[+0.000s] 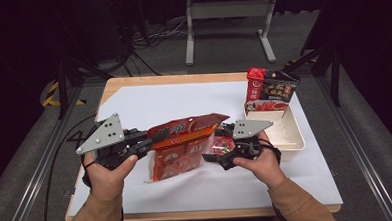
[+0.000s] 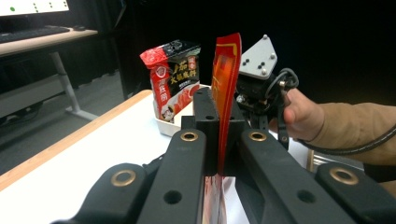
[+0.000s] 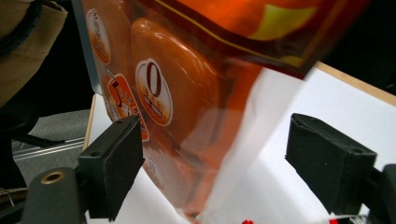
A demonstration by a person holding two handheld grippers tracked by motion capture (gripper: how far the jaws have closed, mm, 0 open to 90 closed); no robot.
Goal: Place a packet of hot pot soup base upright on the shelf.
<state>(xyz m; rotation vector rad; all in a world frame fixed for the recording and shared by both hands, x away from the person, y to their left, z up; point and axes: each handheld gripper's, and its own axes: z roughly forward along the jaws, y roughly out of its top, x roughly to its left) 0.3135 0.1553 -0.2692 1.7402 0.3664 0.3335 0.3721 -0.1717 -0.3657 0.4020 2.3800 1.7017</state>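
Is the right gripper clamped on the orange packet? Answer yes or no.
No: in the right gripper view the right gripper has its jaws standing wide apart, and the orange packet hangs between them unpinched.

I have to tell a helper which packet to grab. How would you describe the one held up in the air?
Start at the white table sheet. Above its middle, the left hand-held gripper clamps an orange-red packet by its top edge. Unlike the red-and-black packet standing in the white tray, it hangs off the table.

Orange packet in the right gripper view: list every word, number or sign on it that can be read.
"0": in a white oval badge on the orange packet.
"5": on a smaller orange badge at the packet's left edge; the small print around both badges is too blurred to read.
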